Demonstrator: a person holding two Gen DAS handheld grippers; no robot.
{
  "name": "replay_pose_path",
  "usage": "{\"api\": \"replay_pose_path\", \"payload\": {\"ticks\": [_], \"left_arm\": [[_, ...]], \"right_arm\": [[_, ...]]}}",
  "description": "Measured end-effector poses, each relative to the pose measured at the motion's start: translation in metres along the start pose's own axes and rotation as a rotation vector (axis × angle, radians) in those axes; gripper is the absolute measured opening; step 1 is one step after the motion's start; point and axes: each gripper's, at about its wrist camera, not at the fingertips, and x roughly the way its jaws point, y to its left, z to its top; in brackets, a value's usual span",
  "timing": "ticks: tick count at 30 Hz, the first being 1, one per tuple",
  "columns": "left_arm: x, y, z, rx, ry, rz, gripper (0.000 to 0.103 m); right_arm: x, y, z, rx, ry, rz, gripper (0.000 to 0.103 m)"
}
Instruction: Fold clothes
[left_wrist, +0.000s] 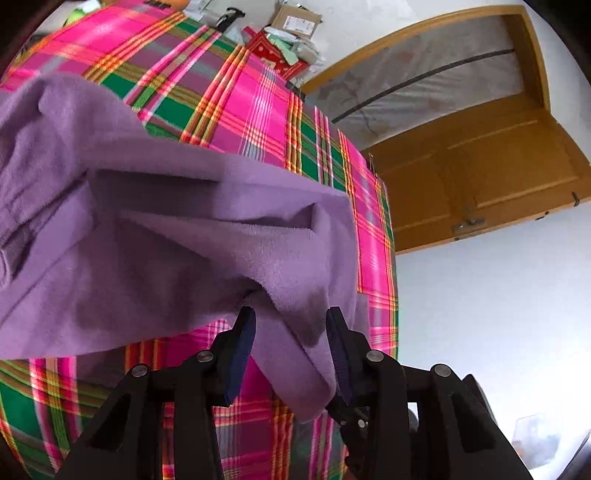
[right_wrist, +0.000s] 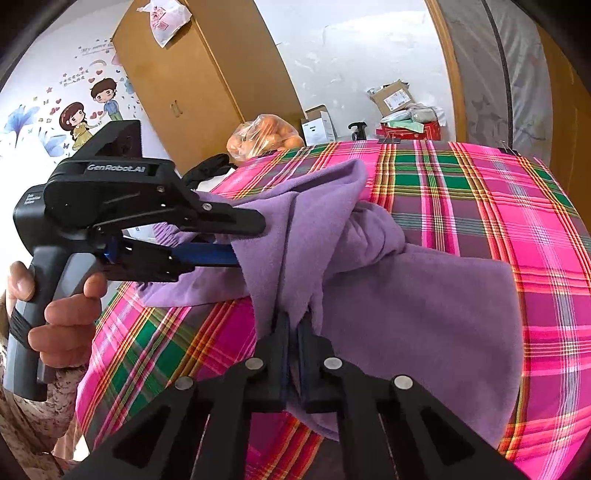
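Observation:
A purple fleece garment (left_wrist: 166, 221) lies bunched and partly lifted over a table covered in pink, green and orange plaid cloth (left_wrist: 258, 92). My left gripper (left_wrist: 291, 332) is open, and a hanging fold of the garment passes between its fingers, resting against the right one. In the right wrist view the garment (right_wrist: 406, 314) rises in a peak from the plaid table (right_wrist: 480, 192). My right gripper (right_wrist: 293, 332) is shut on a pinched edge of it. The left gripper (right_wrist: 247, 240), held by a person's hand (right_wrist: 62, 314), reaches into the fabric from the left.
A wooden door (left_wrist: 480, 166) stands open past the table's right edge. At the far end sit a cardboard box (right_wrist: 393, 96), a red box (right_wrist: 410, 129) and a bag of oranges (right_wrist: 264, 138). A wooden wardrobe (right_wrist: 192, 81) stands behind.

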Motion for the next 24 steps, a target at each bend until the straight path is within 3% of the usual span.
{"api": "replay_pose_path", "payload": {"ticks": [4, 15, 24], "left_arm": [[0.002, 0.006, 0.001, -0.022, -0.001, 0.006, 0.011], [-0.003, 0.021, 0.003, -0.037, -0.053, 0.04, 0.005], [-0.005, 0.034, 0.002, -0.037, -0.04, 0.056, 0.005]], "right_arm": [[0.0, 0.002, 0.001, -0.01, 0.001, -0.007, 0.004], [-0.007, -0.005, 0.005, -0.009, -0.045, -0.081, 0.003], [-0.033, -0.013, 0.039, -0.036, -0.193, -0.228, 0.002]]}}
